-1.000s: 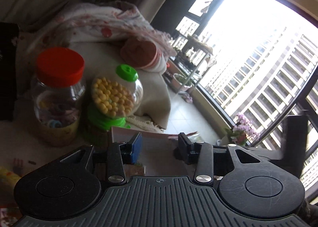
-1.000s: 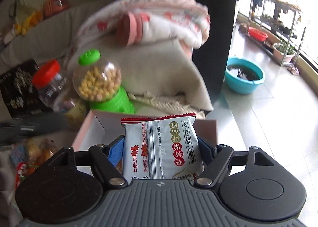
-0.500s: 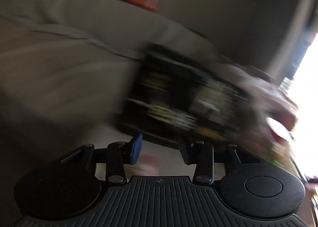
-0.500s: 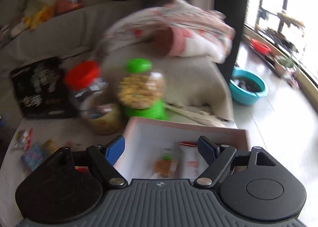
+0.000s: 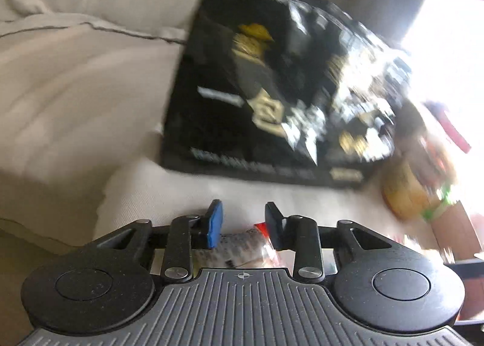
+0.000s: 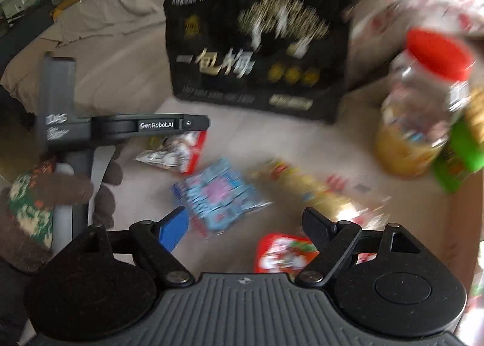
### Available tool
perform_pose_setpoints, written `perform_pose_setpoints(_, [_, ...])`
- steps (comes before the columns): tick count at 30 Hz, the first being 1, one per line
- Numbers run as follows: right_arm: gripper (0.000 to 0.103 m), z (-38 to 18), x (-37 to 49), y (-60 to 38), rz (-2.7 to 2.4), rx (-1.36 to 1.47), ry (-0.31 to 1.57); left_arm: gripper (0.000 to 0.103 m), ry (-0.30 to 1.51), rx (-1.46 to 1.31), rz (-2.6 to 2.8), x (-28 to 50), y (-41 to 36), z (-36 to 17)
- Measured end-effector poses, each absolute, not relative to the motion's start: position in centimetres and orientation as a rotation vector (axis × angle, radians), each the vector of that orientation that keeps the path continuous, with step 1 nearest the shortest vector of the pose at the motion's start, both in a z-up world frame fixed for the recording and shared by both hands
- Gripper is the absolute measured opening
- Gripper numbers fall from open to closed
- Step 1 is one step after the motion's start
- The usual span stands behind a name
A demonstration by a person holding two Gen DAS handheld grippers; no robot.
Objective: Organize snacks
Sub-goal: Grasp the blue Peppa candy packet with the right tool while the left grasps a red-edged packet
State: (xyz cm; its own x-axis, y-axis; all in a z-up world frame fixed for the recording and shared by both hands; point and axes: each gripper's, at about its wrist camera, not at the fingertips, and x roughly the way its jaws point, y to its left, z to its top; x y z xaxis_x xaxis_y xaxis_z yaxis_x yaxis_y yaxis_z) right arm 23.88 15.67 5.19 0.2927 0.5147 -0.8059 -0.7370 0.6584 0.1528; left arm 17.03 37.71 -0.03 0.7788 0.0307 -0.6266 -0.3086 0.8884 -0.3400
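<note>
Beige sofa cushions (image 6: 99,52) fill the back of the room, with a pale cloth-covered surface (image 6: 242,140) in front carrying the snacks. A large black snack bag with gold lettering (image 6: 257,49) stands upright at the rear of that surface, leaning toward the cushions. To its right is a clear plastic jar with a red lid (image 6: 420,103), and just beside the jar, at the picture's edge, a green-based container (image 6: 459,161), both blurred. Loose packets lie scattered on the cloth: a small white and red packet (image 6: 178,155) under the left tool, a light blue packet (image 6: 217,194) near the middle, a yellow packet (image 6: 302,182) to its right, and a red packet (image 6: 284,252) closest to the right tool. The left tool (image 5: 243,222), held by a hand in a brown knitted glove (image 6: 63,185), reaches in from the left side; its jaws are closing and stand narrow, with the end of the white and red packet lying between them, though I cannot tell whether the pads press on it yet. The right tool (image 6: 245,222) hangs above the scattered packets with its jaws wide apart and nothing between them. A brown cardboard edge (image 6: 462,225) shows along the right side.
</note>
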Motion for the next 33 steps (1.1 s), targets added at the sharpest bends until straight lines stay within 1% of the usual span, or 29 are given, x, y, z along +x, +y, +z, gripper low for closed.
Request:
perform_pose_setpoints(2, [0.083,4.4,24.1,16.4,0.849,-0.244,0.993,0.033,0.668,-0.436,0.161,15.3,37.0,-0.1])
perform_pose_setpoints(3, [0.083,4.1,24.2,16.6,0.841,-0.232,1.004,0.029,0.674,-0.445,0.151,14.4,36.8,-0.1])
perform_pose_setpoints(6, [0.083,3.4,25.2,17.5,0.808,-0.179,1.041,0.030,0.682,-0.437,0.119,10.8,35.8,0.2])
perform_pose_setpoints(9, [0.083,2.3,26.6,18.5,0.753,-0.122,1.098,0.030,0.680,-0.354,0.114,7.8,33.9,0.5])
perform_pose_setpoints(10, [0.085,2.2,26.7,18.9,0.732,-0.111,1.097,0.030,0.683,-0.334,0.117,7.2,33.3,0.4])
perform_pose_setpoints(13, [0.086,2.0,25.9,20.0,0.720,-0.158,1.063,0.031,0.669,-0.321,0.135,5.7,32.1,0.6])
perform_pose_setpoints(19, [0.086,1.8,23.6,21.0,0.732,-0.275,1.008,0.031,0.662,-0.399,0.177,3.5,31.7,0.8])
perform_pose_setpoints(21, [0.089,1.8,23.6,21.5,0.728,-0.293,1.016,0.031,0.660,-0.422,0.183,2.9,31.5,0.7])
perform_pose_setpoints(22, [0.093,1.6,23.7,22.2,0.727,-0.303,1.023,0.031,0.657,-0.435,0.186,2.6,31.4,0.7])
perform_pose_setpoints(25, [0.094,1.2,23.5,23.4,0.702,-0.346,0.994,0.031,0.646,-0.471,0.211,1.5,30.9,0.7])
perform_pose_setpoints(27, [0.090,1.1,22.3,23.6,0.701,-0.386,0.943,0.031,0.644,-0.483,0.224,0.8,30.3,0.8])
perform_pose_setpoints(29, [0.071,1.4,21.2,22.9,0.734,-0.391,0.904,0.031,0.643,-0.487,0.228,-0.1,29.6,0.9])
perform_pose_setpoints(31, [0.064,1.9,20.6,22.2,0.774,-0.393,0.902,0.031,0.639,-0.488,0.239,-1.1,29.1,0.9])
perform_pose_setpoints(33, [0.062,2.7,20.3,21.2,0.819,-0.382,0.917,0.031,0.624,-0.505,0.263,-2.1,28.7,0.9])
